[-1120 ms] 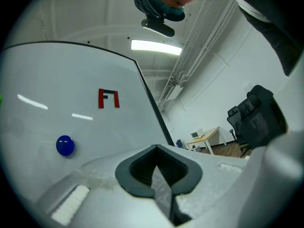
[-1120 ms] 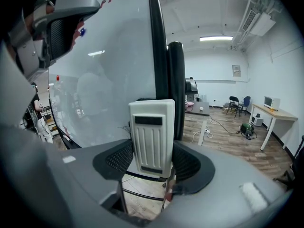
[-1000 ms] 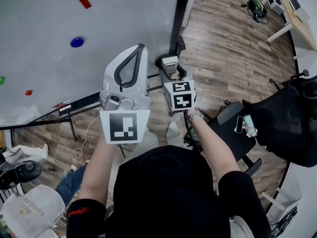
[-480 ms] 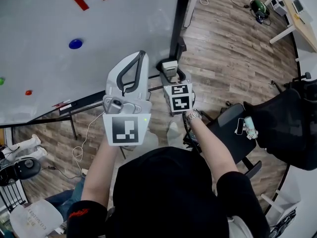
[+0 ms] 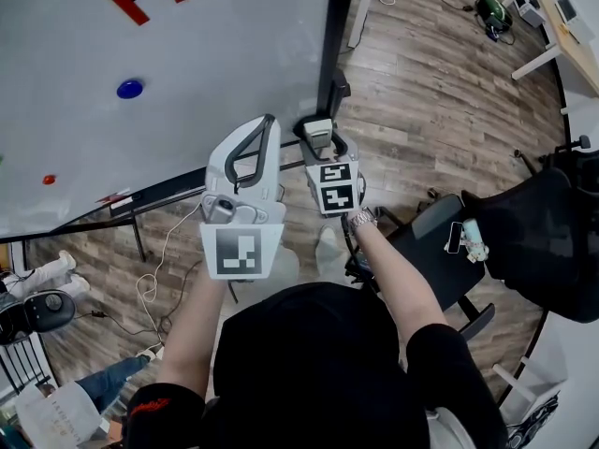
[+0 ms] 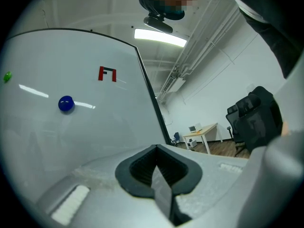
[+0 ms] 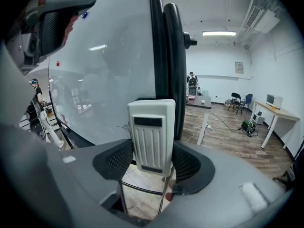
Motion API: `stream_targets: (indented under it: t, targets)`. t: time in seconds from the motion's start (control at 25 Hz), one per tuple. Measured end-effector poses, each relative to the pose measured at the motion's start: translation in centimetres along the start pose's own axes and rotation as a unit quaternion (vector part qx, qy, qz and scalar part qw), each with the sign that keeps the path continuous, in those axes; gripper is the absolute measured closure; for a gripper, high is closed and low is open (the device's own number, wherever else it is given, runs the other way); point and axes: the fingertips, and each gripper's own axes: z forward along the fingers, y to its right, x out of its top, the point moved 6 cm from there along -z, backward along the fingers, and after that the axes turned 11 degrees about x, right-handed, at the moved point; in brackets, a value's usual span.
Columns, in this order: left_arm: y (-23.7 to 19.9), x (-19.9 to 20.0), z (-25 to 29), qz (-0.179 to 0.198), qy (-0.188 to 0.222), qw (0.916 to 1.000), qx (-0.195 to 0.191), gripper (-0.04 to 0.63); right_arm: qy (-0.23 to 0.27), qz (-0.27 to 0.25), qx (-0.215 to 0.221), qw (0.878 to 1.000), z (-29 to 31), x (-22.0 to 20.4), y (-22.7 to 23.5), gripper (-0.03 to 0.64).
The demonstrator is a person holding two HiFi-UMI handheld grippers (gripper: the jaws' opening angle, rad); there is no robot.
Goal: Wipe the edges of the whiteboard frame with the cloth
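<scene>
Whiteboard (image 5: 187,82) fills the left of the head view, and the left tongs (image 6: 156,167) below it are clenched on nothing. The right tongs (image 7: 153,163) grasp a white ribbed eraser block (image 7: 151,134) close in front of the board's black right frame edge (image 5: 329,54); no cloth shows. A good wipe likely means setting the block flat on that edge and drawing it steadily along with even pressure.

— What sort of place am I working in?
— An office, I'd say: a big whiteboard (image 5: 187,82) on a stand before me, a wood-plank floor (image 5: 430,110), a black office chair (image 5: 538,241) near right, and a counter (image 5: 573,40) with a screen (image 7: 271,100) far right.
</scene>
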Motion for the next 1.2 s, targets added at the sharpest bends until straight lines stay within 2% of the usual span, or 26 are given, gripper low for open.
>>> stream_targets:
  t: [0.24,0.48,0.68,0.76,1.2]
  targets:
    - [0.4,-0.8,-0.2,0.011,-0.011,0.9999,-0.005,0.594,-0.007,0.001,0.001,1.000,0.7,-1.0,0.4,0.357]
    - [0.5,-2.1,-0.8,0.002,-0.028,0.9996,-0.005,0.594,-0.014,0.008,0.000,1.000,1.6,-2.3,0.4,0.357]
    - [0.6,-3.3,-1.6,-0.004,-0.059,0.9982,-0.009,0.594,-0.019,0.007,-0.002,1.000,2.1,-2.9,0.1,0.357]
    - [0.6,-3.7,-1.8,0.002,-0.062,0.9979,-0.015,0.594,-0.019,0.009,-0.004,1.000,2.3,-3.4,-0.1,0.357]
    - [2.5,-6.3,-1.2,-0.015,-0.086,0.9959,-0.022,0.594,-0.030,0.018,-0.009,0.999,3.3,-6.2,1.5,0.357]
